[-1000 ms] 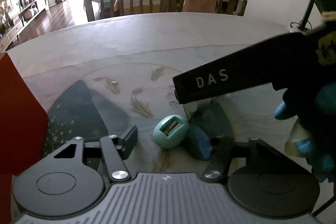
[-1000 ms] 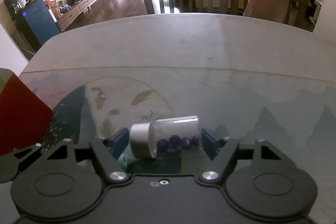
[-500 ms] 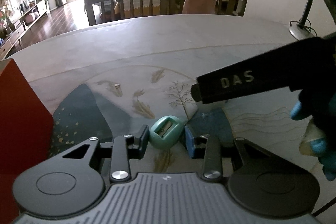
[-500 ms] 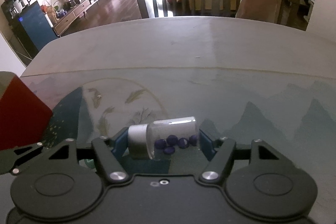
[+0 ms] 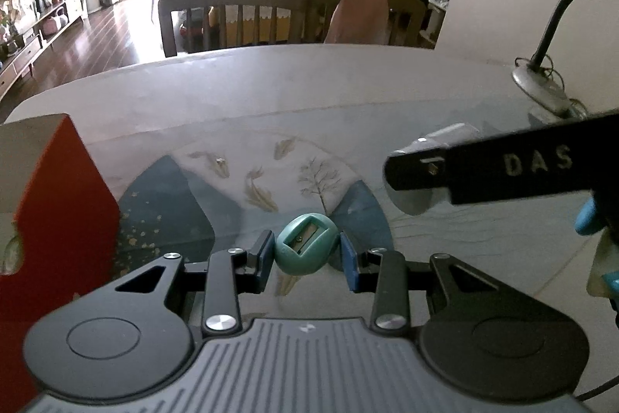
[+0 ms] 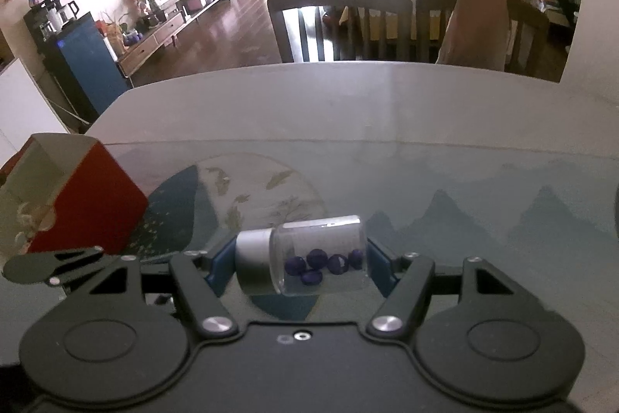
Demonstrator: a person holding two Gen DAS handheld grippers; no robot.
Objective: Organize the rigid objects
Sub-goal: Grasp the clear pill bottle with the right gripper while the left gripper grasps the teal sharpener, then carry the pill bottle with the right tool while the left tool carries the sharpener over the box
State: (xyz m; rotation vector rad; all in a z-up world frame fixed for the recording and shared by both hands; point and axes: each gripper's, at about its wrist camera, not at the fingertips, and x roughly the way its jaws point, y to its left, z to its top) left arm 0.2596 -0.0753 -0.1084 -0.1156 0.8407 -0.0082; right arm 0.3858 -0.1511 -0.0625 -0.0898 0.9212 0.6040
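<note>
In the left wrist view my left gripper is shut on a teal egg-shaped pencil sharpener, blade slot facing up, held above the printed table mat. In the right wrist view my right gripper is shut on a clear jar lying sideways between the pads, its silver cap to the left and several dark blue beads inside. The left wrist view also shows the right gripper's black finger and the jar at the right, raised off the table.
A red box stands at the table's left side. A gooseneck desk lamp stands at the far right edge. Wooden chairs line the table's far side. A blue-gloved hand holds the right gripper.
My left gripper has closed on the sharpener and lifted it off the mat. The right gripper has risen with the jar and shifted right in the left wrist view.
</note>
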